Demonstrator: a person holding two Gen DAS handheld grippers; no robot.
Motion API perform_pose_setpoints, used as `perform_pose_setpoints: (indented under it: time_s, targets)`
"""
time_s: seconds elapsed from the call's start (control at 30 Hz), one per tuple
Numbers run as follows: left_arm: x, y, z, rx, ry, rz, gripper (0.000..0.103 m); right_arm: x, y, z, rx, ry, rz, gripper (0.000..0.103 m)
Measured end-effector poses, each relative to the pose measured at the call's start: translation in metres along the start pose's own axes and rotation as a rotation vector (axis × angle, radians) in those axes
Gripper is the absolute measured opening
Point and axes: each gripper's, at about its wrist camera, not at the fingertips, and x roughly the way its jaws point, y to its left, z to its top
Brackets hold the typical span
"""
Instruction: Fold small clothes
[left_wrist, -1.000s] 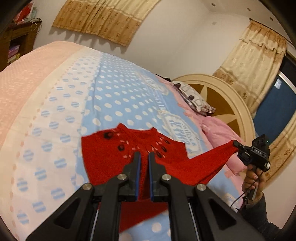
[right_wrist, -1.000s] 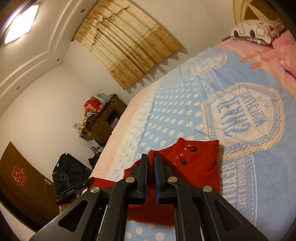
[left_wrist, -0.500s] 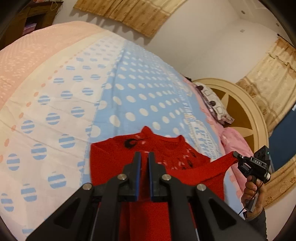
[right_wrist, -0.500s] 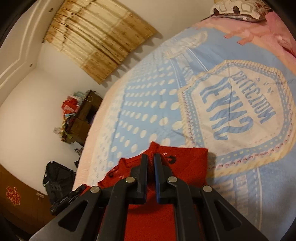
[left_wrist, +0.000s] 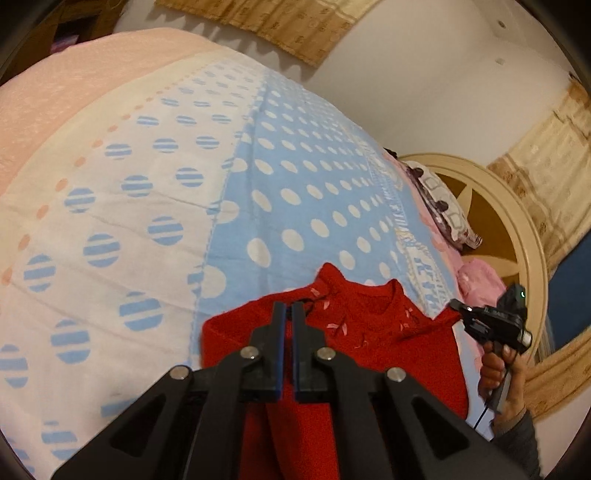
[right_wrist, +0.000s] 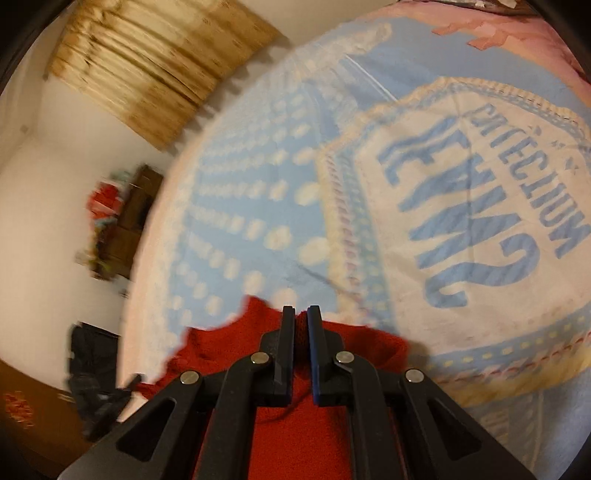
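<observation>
A red knit sweater (left_wrist: 369, 325) lies on the blue polka-dot bed cover (left_wrist: 295, 184), collar pointing away from me. My left gripper (left_wrist: 289, 306) pinches its near left edge, jaws closing tight on the knit. In the left wrist view my right gripper (left_wrist: 453, 304), held by a hand (left_wrist: 498, 369), grips the sweater's right edge. In the right wrist view the sweater (right_wrist: 221, 343) fills the bottom, and red knit sits between the pads of my right gripper (right_wrist: 301, 310), whose jaws are opening slightly. That view is blurred.
A patterned pillow (left_wrist: 443, 206) and pink bedding lie against a round cream headboard (left_wrist: 532, 236) at the right. A wooden shelf with clutter (right_wrist: 136, 206) and a dark bag (right_wrist: 92, 354) stand by the wall beyond the bed. Curtains hang behind.
Both grippers have sunk toward the bed and moved forward with the sweater. The sweater has gone from stretched in the air to lying low on the cover.
</observation>
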Motion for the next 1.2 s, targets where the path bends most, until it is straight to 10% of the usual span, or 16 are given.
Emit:
perform_pose_setpoints:
  time_s: [0.07, 0.13, 0.23, 0.53, 0.83, 1.03, 1.2]
  targets:
    - [-0.004, -0.002, -0.004, 0.021, -0.018, 0.038, 0.015, 0.000, 0.000, -0.002, -0.033, 0.005, -0.024, 0.019]
    - [-0.012, -0.001, -0.007, 0.035, -0.034, 0.047, 0.056, -0.007, -0.001, -0.006, -0.064, -0.015, -0.035, 0.078]
    - [-0.035, -0.005, -0.013, 0.091, -0.130, 0.092, 0.077, -0.021, -0.002, -0.011, -0.119, -0.051, -0.016, 0.078]
    - [-0.028, -0.041, -0.028, 0.365, -0.057, 0.168, 0.081, -0.029, 0.021, -0.034, -0.422, -0.042, -0.227, 0.063]
    - [0.012, -0.043, -0.022, 0.344, 0.013, 0.163, 0.066, 0.009, 0.028, -0.023, -0.399, 0.010, -0.224, 0.053]
    - [0.024, -0.040, -0.022, 0.330, 0.048, 0.124, 0.036, 0.027, 0.031, -0.024, -0.389, 0.060, -0.217, 0.053]
    - [0.028, -0.036, -0.026, 0.337, 0.059, 0.150, 0.011, 0.035, 0.036, -0.032, -0.459, 0.053, -0.293, 0.017]
